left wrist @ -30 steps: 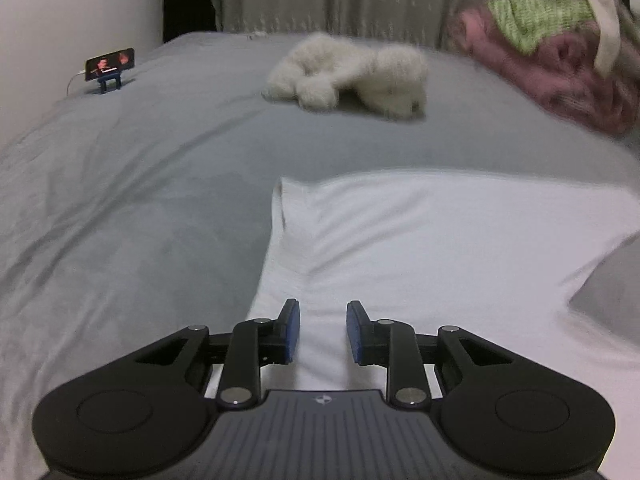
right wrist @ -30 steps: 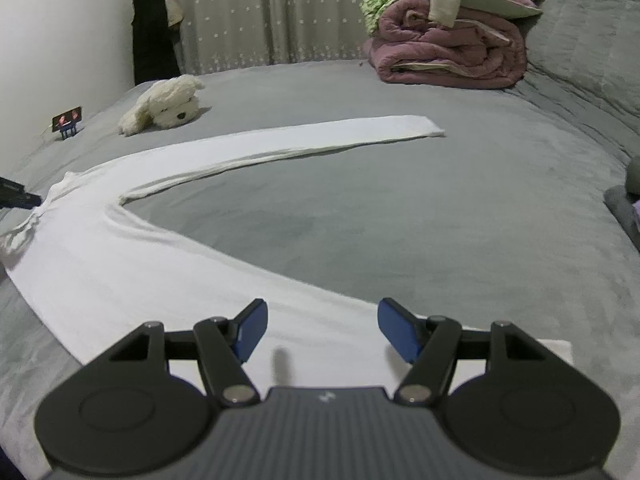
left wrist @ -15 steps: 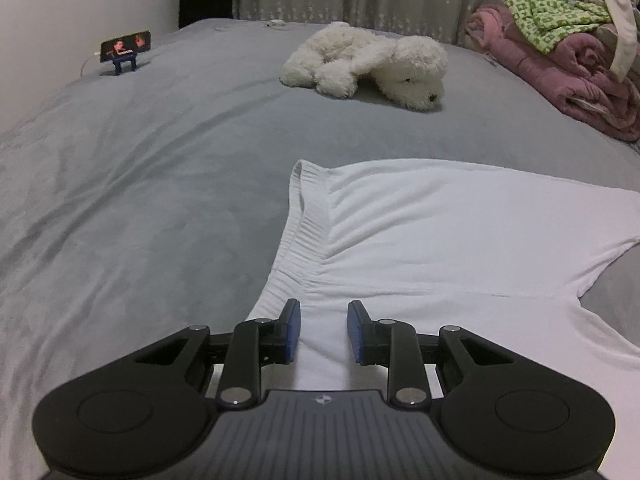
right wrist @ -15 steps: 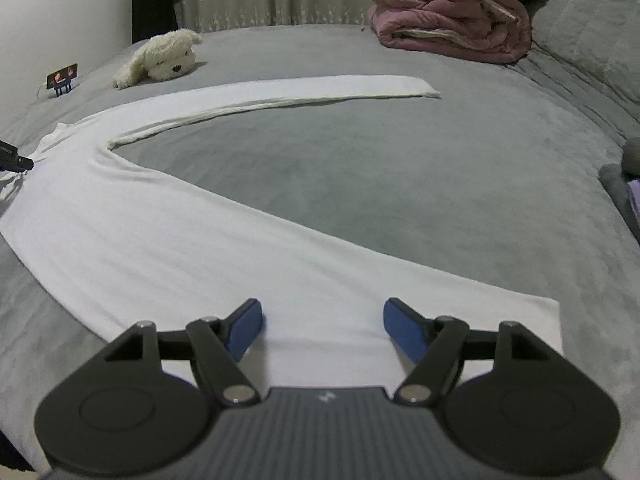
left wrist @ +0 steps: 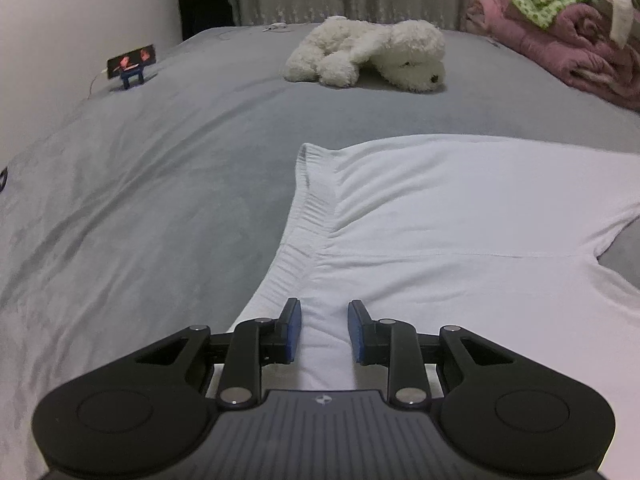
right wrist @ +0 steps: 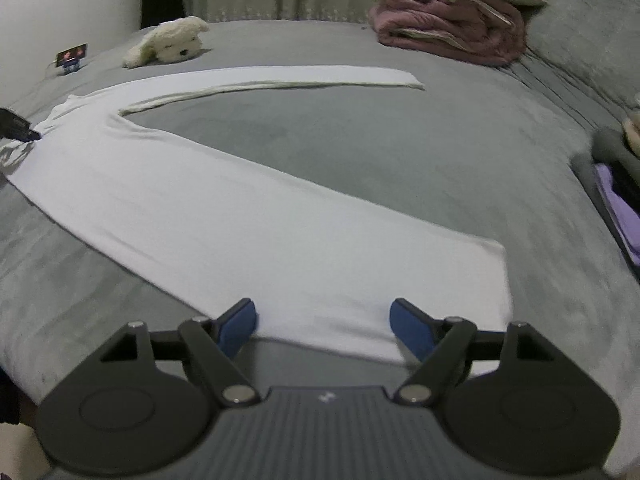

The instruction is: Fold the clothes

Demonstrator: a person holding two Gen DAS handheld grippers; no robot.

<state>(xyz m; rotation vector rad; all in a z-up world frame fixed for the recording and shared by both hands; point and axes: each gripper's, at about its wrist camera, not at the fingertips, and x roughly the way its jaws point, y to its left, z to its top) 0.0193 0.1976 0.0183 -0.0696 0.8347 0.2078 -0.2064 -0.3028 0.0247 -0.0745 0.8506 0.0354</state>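
Grey bed cover (right wrist: 360, 152) forms the work surface, and all positions below are given relative to the white trousers (right wrist: 224, 216) spread flat on it; the garment lies open in a V, presumably so the legs can be brought together for a first fold. Nearest, the right gripper (right wrist: 324, 320) hangs over the hem of the near leg; its jaws are opening, wide apart, with the hem edge lying between them but not pressed. The left gripper (left wrist: 323, 330) sits at the elastic waistband (left wrist: 308, 216); its jaws stand narrowly apart with white cloth between them; whether the pads pinch it cannot be told. Beyond the waistband lies a white plush dog (left wrist: 372, 54); off to the left of it, a small phone on a stand (left wrist: 130, 64) faces the bed. Beyond the far leg (right wrist: 280, 78), a pink folded quilt (right wrist: 448, 28) is stacked clear of the folding area.
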